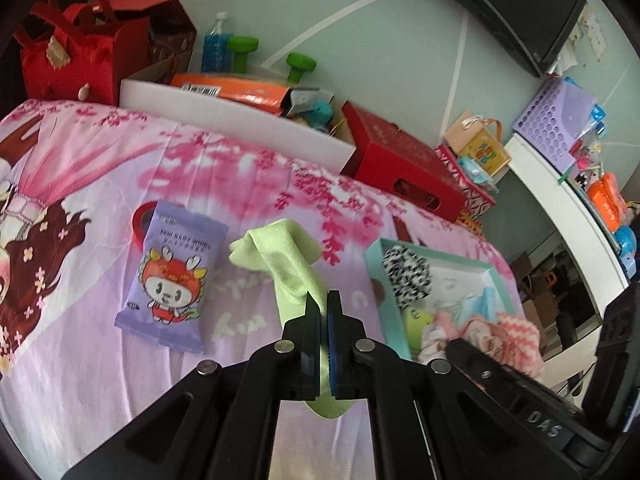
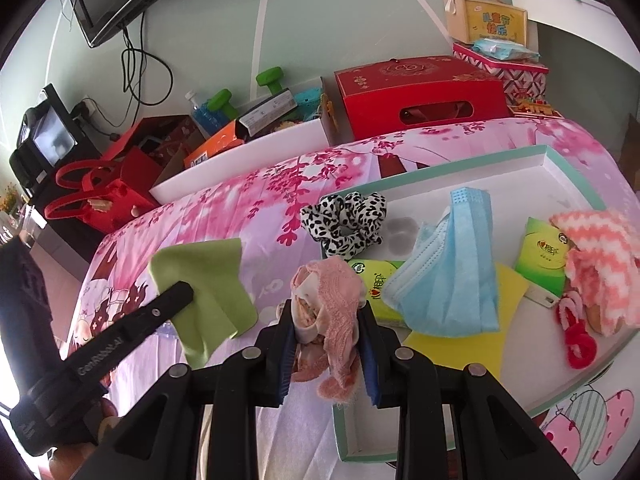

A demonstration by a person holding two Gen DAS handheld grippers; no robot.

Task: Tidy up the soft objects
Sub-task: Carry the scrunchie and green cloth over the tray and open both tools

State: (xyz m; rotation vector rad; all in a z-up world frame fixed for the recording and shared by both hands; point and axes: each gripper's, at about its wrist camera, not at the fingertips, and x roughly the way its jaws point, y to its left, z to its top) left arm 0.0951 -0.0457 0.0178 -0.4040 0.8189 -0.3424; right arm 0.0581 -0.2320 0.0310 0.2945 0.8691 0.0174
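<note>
Most of the soft things lie already in the teal tray (image 2: 576,178) on the bed (image 1: 100,360): the spotted scrunchie (image 2: 344,220), the blue face mask (image 2: 452,276), two green tissue packs (image 2: 540,256), and the pink-and-white fluffy cloth (image 2: 600,264). I judge the task more than half done.

What is left, as far as I see, is the green cloth (image 1: 288,264), the pink lace piece (image 2: 332,308) and the purple pack of baby wipes (image 1: 172,272), which lies flat on the bed sheet, outside the tray and untouched.

My left gripper (image 1: 323,300) is pressed together on the green cloth, which hangs from the tips above the bed, beside the tray. My right gripper (image 2: 326,316) stands a little apart and pinches the pink lace piece between the blue pads, at the near corner of the tray. I think both pieces go next into the tray, then the wipes.
</note>
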